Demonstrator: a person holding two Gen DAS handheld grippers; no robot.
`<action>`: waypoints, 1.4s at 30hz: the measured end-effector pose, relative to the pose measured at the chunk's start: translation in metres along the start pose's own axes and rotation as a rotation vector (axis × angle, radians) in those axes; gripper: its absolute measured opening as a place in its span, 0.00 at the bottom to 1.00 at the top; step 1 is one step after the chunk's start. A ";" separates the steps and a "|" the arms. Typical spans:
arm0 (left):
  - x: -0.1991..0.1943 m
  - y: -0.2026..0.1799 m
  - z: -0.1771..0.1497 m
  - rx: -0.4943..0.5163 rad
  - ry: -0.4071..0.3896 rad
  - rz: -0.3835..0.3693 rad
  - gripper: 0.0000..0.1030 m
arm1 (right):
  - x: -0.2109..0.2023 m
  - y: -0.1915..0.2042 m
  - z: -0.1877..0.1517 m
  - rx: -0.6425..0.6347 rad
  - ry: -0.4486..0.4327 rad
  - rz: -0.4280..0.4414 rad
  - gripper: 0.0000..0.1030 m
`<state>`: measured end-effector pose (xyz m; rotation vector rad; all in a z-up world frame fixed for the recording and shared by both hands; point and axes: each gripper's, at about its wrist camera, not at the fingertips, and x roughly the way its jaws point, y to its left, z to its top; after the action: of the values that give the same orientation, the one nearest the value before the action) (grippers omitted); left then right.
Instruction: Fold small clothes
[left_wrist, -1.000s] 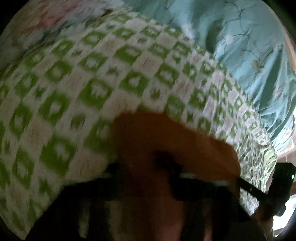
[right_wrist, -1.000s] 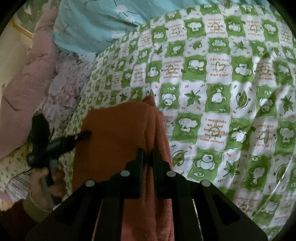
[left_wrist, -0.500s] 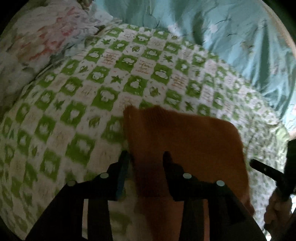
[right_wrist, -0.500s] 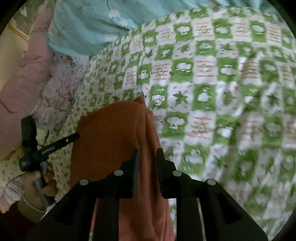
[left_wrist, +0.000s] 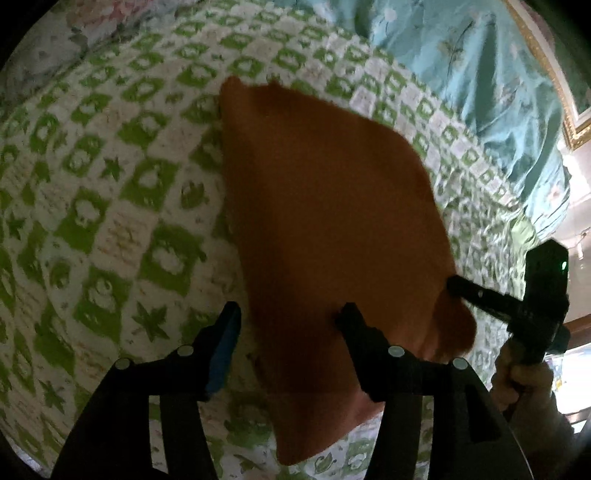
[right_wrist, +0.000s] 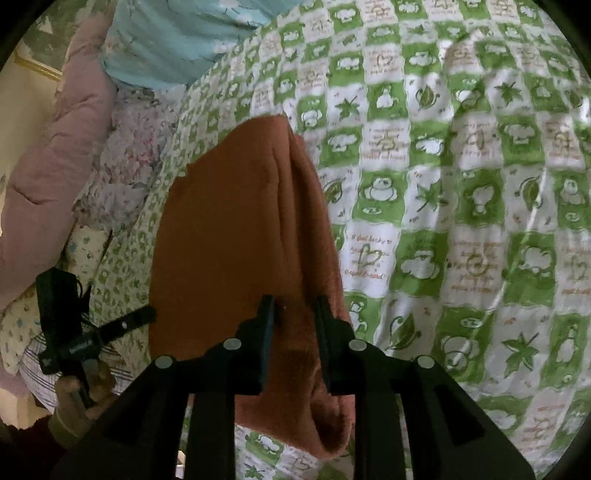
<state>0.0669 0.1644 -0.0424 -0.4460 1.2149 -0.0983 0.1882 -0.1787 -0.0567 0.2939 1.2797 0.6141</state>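
Note:
An orange-brown small garment (left_wrist: 325, 206) lies folded flat on the green-and-white checked bedspread (left_wrist: 110, 184). My left gripper (left_wrist: 290, 317) is open, its jaws wide apart over the garment's near left edge, holding nothing. In the right wrist view the same garment (right_wrist: 229, 236) lies with a thick folded edge on its right side. My right gripper (right_wrist: 293, 314) is open by a small gap, its jaws astride that folded edge. The right gripper also shows in the left wrist view (left_wrist: 458, 286) at the garment's right edge; the left gripper shows in the right wrist view (right_wrist: 144, 315).
A teal quilt (left_wrist: 480, 81) lies at the far side of the bed. A pink padded quilt (right_wrist: 48, 173) and floral bedding (right_wrist: 125, 147) lie on the left of the right wrist view. The checked bedspread (right_wrist: 461, 184) spreads wide to the right.
My left gripper has opened wide and drawn back from the garment, which now lies flat. My right gripper's jaws have parted slightly from the folded edge they pinched.

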 end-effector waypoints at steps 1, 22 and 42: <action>0.003 0.001 -0.002 -0.006 0.007 -0.007 0.56 | 0.003 0.000 0.001 -0.001 0.002 -0.002 0.23; 0.036 0.008 -0.002 -0.062 0.052 -0.038 0.63 | 0.019 -0.025 -0.003 0.027 -0.052 -0.057 0.08; 0.005 0.008 -0.049 -0.002 0.124 -0.066 0.62 | -0.020 -0.033 -0.063 0.179 0.009 0.043 0.40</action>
<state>0.0226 0.1569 -0.0634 -0.4869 1.3219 -0.1835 0.1335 -0.2254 -0.0759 0.4675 1.3422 0.5383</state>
